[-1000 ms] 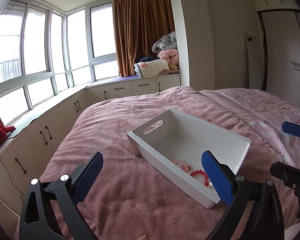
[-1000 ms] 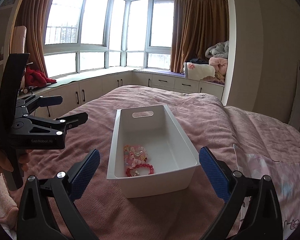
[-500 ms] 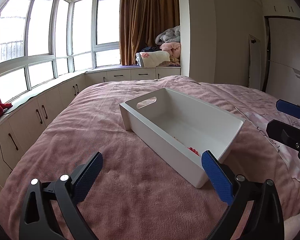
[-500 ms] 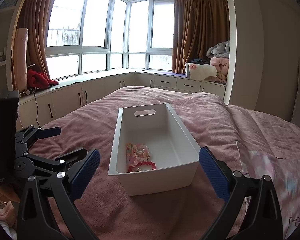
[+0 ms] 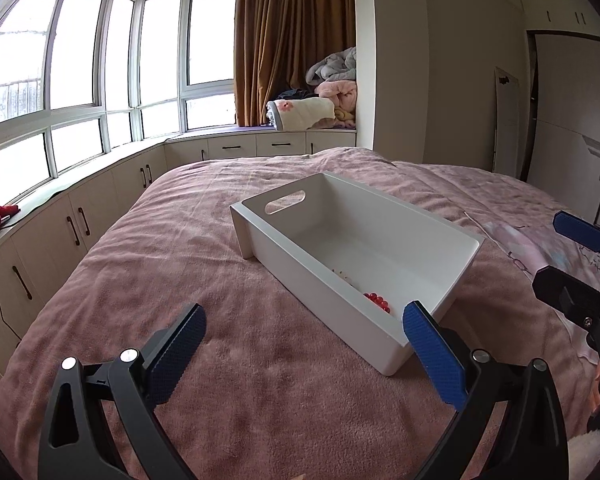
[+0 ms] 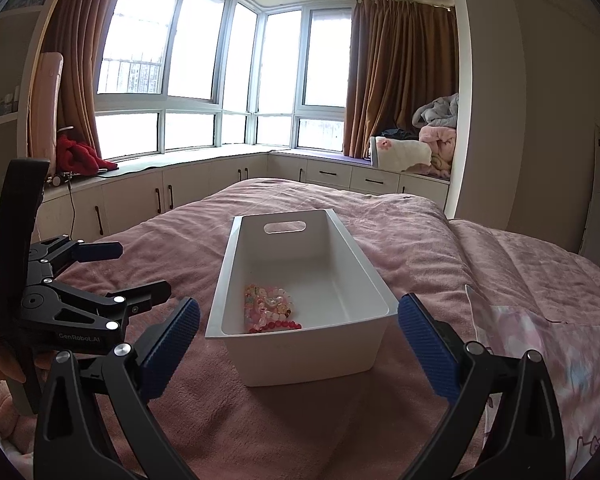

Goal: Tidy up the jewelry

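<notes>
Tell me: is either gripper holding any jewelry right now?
No. The left gripper and right gripper are open and empty; the bracelets lie inside the white bin.

My left gripper (image 5: 306,348) and right gripper (image 6: 300,330): black frames, silver screws, blue textured pads (image 6: 428,346); white "GenRobot.AI" lettering marks the left.

bin (image 6: 300,344) open-topped, bedspread (image 6: 188,240) clear around

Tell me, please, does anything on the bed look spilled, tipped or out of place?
Nothing stands out. The bin sits upright on the bed, and the beads lie inside it at its near end, none spilled onto the cover. Both hand-held grippers, left and right, are open and empty.
</notes>
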